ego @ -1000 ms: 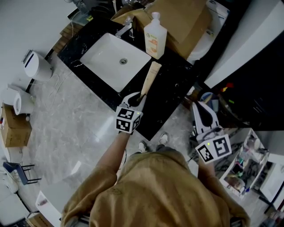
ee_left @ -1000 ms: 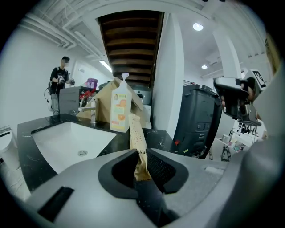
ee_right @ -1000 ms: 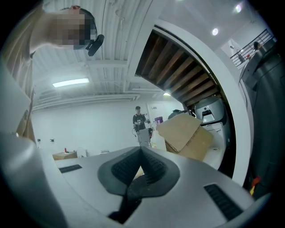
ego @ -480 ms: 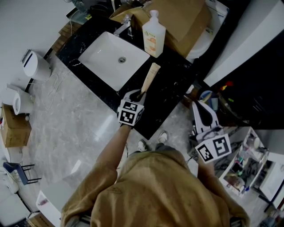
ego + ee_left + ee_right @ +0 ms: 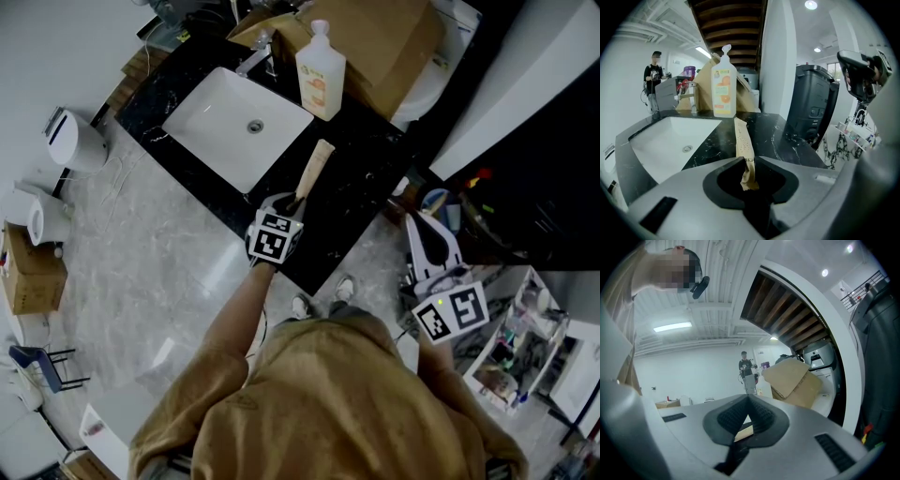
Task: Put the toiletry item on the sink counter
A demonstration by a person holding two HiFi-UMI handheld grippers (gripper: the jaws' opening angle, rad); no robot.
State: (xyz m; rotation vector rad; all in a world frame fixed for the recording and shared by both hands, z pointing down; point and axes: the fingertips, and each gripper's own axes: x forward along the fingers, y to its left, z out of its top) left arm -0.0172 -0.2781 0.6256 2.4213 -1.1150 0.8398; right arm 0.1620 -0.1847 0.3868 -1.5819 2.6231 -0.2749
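The toiletry item (image 5: pixel 312 173) is a long, narrow brown paper pack. It reaches out over the black marble sink counter (image 5: pixel 361 178), to the right of the basin. My left gripper (image 5: pixel 293 202) is shut on its near end at the counter's front edge. In the left gripper view the pack (image 5: pixel 744 143) runs forward from the left gripper (image 5: pixel 750 174), low along the counter (image 5: pixel 787 140); I cannot tell whether its far end touches. My right gripper (image 5: pixel 415 221) hangs off to the right, away from the counter, and in its own view the right gripper (image 5: pixel 749 400) is shut with nothing in it.
A white basin (image 5: pixel 234 127) with a faucet (image 5: pixel 255 61) fills the counter's left half. A white pump bottle (image 5: pixel 319 70) and a cardboard box (image 5: pixel 384 37) stand at the back. A rack of small items (image 5: pixel 516 352) is at the lower right, a tall black bin (image 5: pixel 813 105) beside the counter.
My left gripper has moved a little forward over the counter's front edge, with the brown pack still in it. The right gripper has stayed where it was.
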